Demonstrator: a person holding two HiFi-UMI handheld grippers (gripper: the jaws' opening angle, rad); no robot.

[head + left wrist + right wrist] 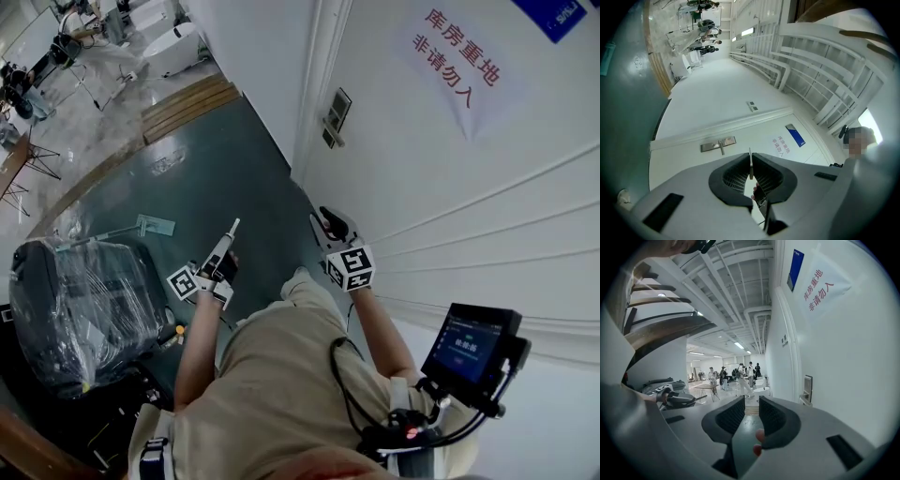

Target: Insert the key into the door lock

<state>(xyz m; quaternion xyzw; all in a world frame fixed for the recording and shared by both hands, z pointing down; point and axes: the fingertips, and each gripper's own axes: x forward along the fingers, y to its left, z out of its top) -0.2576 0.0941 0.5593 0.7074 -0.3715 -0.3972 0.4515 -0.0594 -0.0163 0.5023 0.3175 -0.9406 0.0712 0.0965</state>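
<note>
Smooth white door, left fingers tight on thin flat key, right fingers apart.

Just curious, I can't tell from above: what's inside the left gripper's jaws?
A thin metal key, seen edge-on, pinched between the left gripper's closed jaws. The pads cover its lower part, so its head can't be seen.

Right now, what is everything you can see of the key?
In the left gripper view, the key is a thin, pale, metallic-looking blade seen edge-on. It is clamped between the dark ribbed pads of the left hand-held gripper, with its tip poking out past them. It points toward the white door, off to the side of the lock plate, and touches neither. Its head is hidden.
</note>
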